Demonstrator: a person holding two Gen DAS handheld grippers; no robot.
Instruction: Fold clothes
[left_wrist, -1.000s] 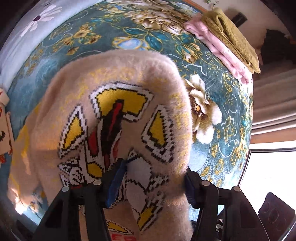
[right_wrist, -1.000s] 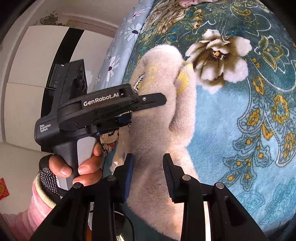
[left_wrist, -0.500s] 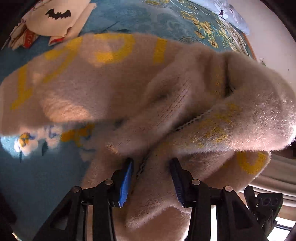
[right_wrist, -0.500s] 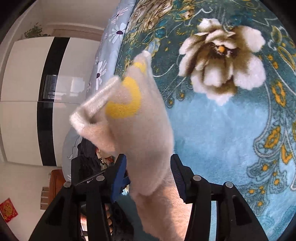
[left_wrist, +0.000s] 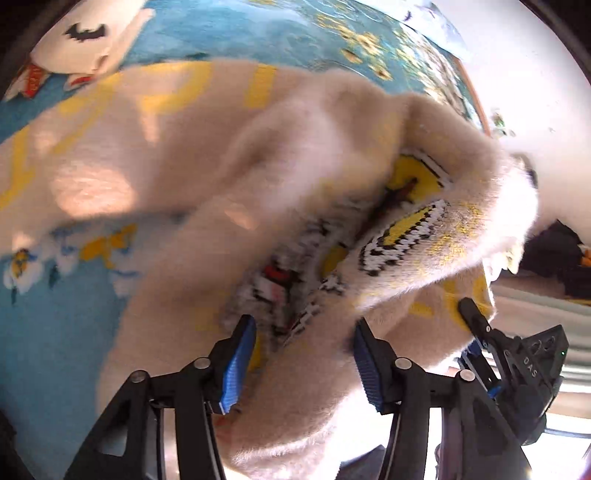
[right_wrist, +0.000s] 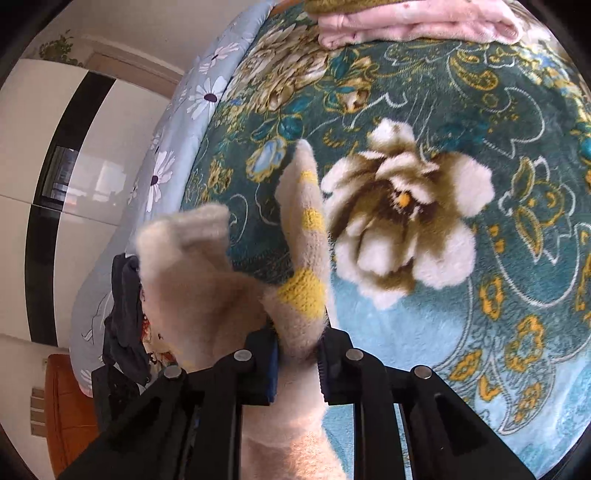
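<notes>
Pinching the soft, floppy sweater (right_wrist: 295, 295) edge in my right claw (right_wrist: 297, 360); left claw (left_wrist: 301, 360) gapes around bunched fabric.

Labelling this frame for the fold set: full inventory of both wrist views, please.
sweater: 1, cream fuzzy knit with yellow, black and red pattern; bunched over the blanket, held by both grippers.
blanket: 1, teal with gold and cream flowers; covers the bed.
folded clothes: small stack, pink with olive-yellow on top; far edge of blanket.
white garment: 1, white with black bat print; far left on blanket.
quilt: 1, pale blue with daisies; along blanket's left edge.
dark clothing: 1 heap, dark; beside the quilt.
left gripper: black, blue pads; jaws apart, sweater between them.
right gripper: black; clamped on sweater.
</notes>
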